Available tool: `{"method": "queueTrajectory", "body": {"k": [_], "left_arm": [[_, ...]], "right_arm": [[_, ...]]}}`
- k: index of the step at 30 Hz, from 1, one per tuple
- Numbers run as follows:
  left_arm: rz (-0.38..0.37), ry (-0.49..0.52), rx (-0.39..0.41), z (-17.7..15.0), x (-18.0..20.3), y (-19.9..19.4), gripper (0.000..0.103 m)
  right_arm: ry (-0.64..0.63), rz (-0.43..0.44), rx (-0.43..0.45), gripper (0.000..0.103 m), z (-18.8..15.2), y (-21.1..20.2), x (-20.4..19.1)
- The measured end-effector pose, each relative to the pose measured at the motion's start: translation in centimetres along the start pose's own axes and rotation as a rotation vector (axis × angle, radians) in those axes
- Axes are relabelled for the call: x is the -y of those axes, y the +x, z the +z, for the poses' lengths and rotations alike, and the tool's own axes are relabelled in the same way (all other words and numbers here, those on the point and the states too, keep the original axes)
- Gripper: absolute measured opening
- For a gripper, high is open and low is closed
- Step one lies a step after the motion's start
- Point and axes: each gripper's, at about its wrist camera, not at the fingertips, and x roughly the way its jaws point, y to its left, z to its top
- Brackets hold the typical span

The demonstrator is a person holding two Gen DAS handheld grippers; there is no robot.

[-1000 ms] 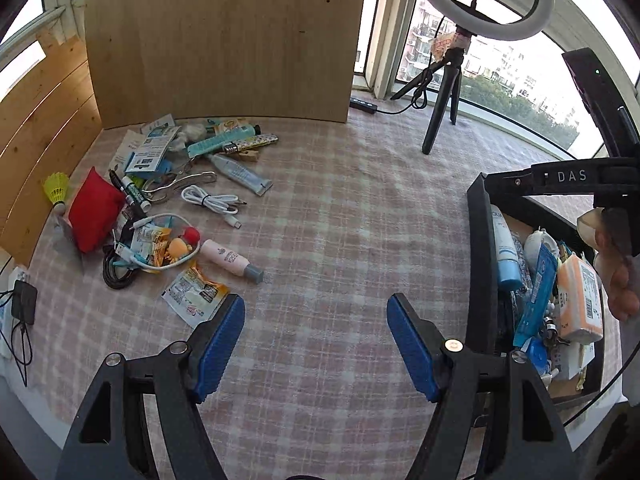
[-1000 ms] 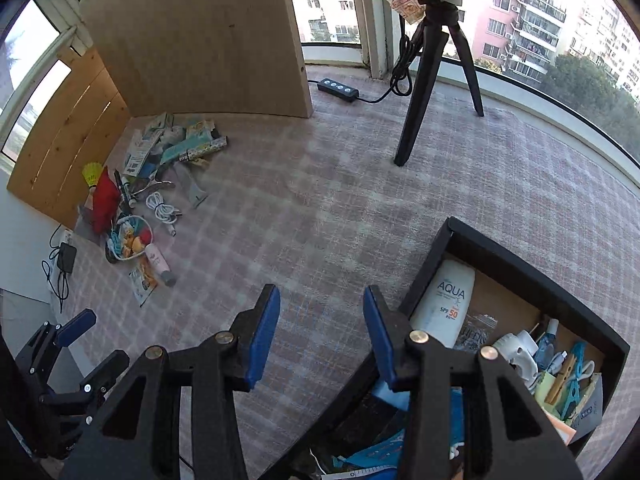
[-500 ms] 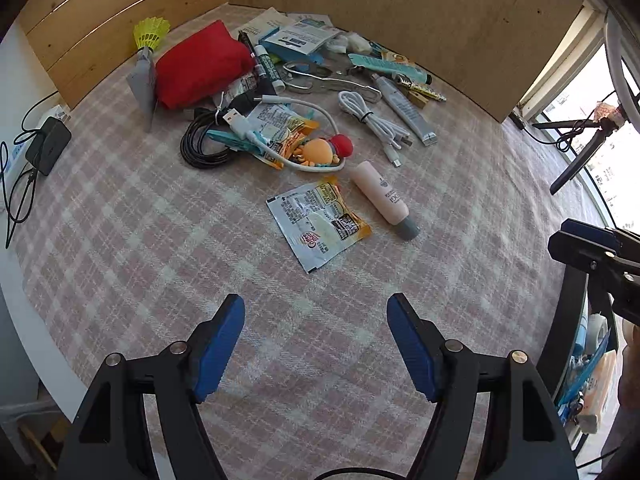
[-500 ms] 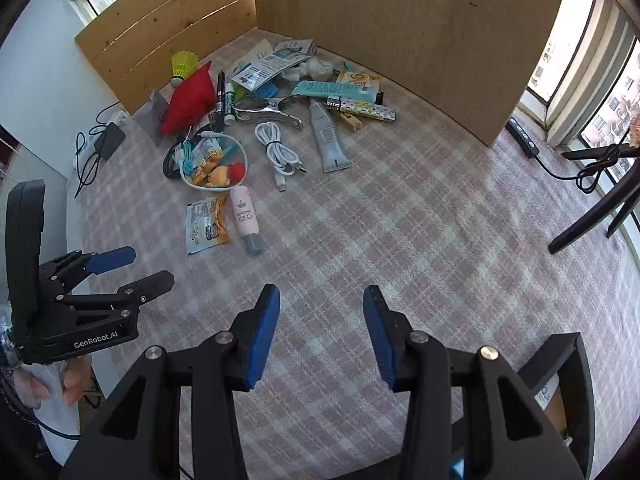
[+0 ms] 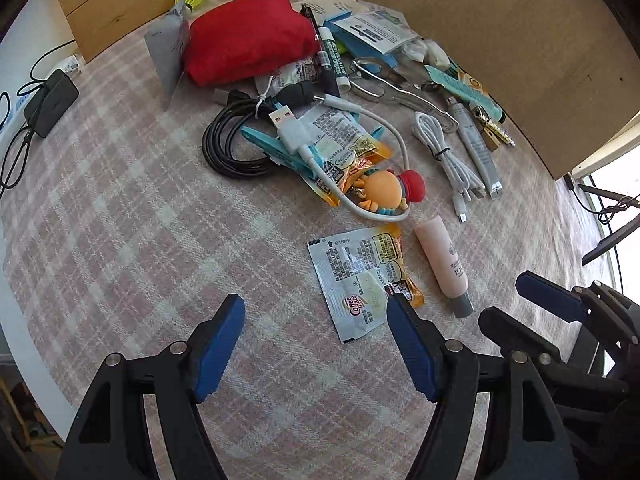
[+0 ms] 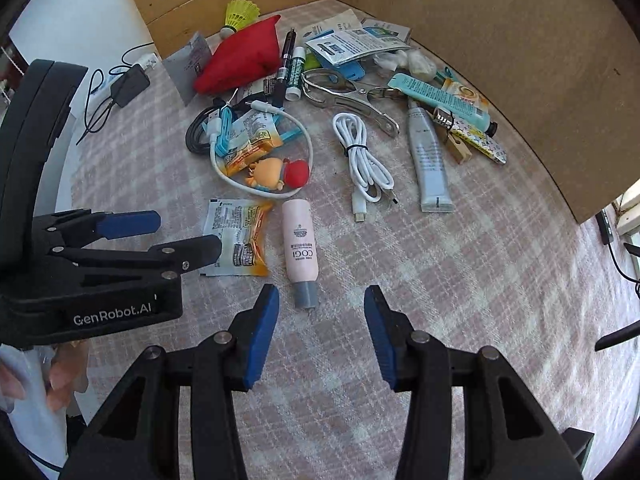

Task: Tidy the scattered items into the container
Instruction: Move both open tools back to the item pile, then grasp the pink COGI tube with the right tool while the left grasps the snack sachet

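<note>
Scattered items lie on the checked cloth. Nearest are a coffee sachet (image 5: 362, 280) (image 6: 236, 236) and a pink tube with a grey cap (image 5: 442, 260) (image 6: 300, 240). My left gripper (image 5: 316, 340) is open and empty, just short of the sachet; it also shows in the right wrist view (image 6: 172, 236). My right gripper (image 6: 322, 328) is open and empty, just short of the tube's cap; it also shows in the left wrist view (image 5: 524, 304). The container is out of view.
Behind lie an orange toy figure (image 6: 276, 172), a white cable (image 6: 364, 160), a black cable coil (image 5: 228, 148), a red pouch (image 5: 248, 48), metal tongs (image 6: 348, 92), a grey tube (image 6: 428, 160) and a yellow shuttlecock (image 6: 240, 14). Wooden boards (image 6: 500, 40) wall the back.
Both grippers have swung away from the black container and come down close to the pile. The sachet and pink tube now lie just ahead of the fingertips.
</note>
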Motion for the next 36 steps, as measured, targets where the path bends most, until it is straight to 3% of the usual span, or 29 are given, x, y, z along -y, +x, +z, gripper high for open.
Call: {"method": "queueTrajectory", "body": {"k": [13,21,25,30,36], "left_arm": [[0.066,0.008,-0.028,1.7,2.1,1.6,0.072],[-0.019,-0.05,-0.04,2.1,2.0,1.2,0.075],[0.033,-0.014,-0.035,2.1,3.5,1.7,0.075],[0.043,-0.001,-0.028,2.7,5.1,1.9,0.075],[0.152,0.087,-0.021,2.0,6.9,2.2,0.072]], "right_arm": [[-0.026,0.002,0.014,0.044,0.3,1.0,0.0],[-0.015,0.008,0.011,0.044,0.3,1.2,0.2],[-0.004,0.004,0.009,0.044,0.4,1.5,0.5],[-0.021,-0.004,0.01,0.043,0.8,2.1,-0.2],[0.006,-0.005,0.007,0.037,1.6,3.0,-0.3]]}}
